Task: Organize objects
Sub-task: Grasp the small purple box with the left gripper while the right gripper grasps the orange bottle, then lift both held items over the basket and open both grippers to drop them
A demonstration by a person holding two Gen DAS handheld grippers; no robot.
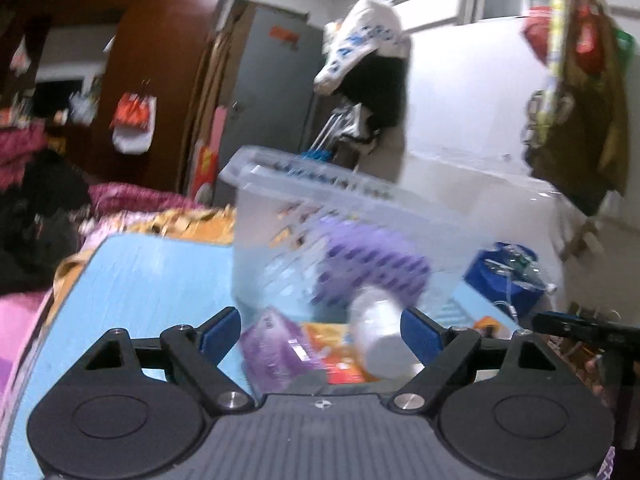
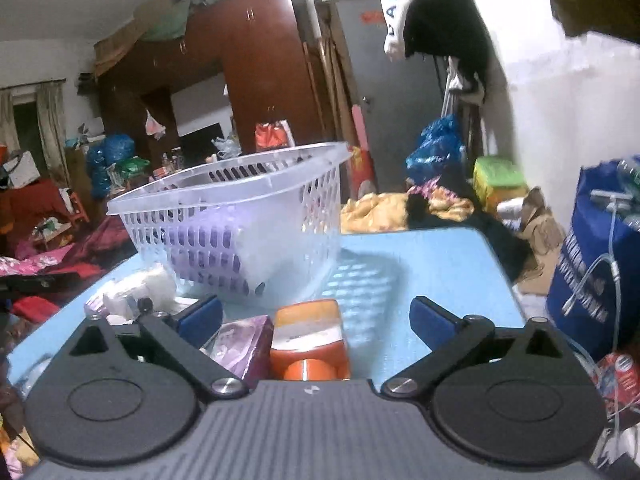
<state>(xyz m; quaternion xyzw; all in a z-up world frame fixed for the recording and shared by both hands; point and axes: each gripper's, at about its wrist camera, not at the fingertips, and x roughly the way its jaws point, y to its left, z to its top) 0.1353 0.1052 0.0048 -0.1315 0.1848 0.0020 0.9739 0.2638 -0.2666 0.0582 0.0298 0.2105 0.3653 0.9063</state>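
Observation:
A clear slotted basket (image 1: 304,200) (image 2: 224,196) stands on the blue table (image 1: 160,280) (image 2: 420,264) with a purple item (image 1: 372,264) (image 2: 208,240) inside. My left gripper (image 1: 320,334) is open just short of it, in a blurred view. A white bottle (image 1: 380,340) lies tilted between its fingers, close to the right pad (image 1: 420,336). Below it lie a purple pack (image 1: 276,344) and an orange box (image 1: 340,356). My right gripper (image 2: 316,318) is open over the same purple pack (image 2: 244,344) and orange box (image 2: 308,340), gripping nothing.
A blue bag (image 2: 596,264) with tubing stands right of the table. Bedding and clothes (image 2: 400,204) lie beyond the far edge, and more clutter lies to the left. A wardrobe (image 2: 248,64) and a grey door (image 2: 376,80) stand behind. White wrapped items (image 2: 140,284) sit left of the basket.

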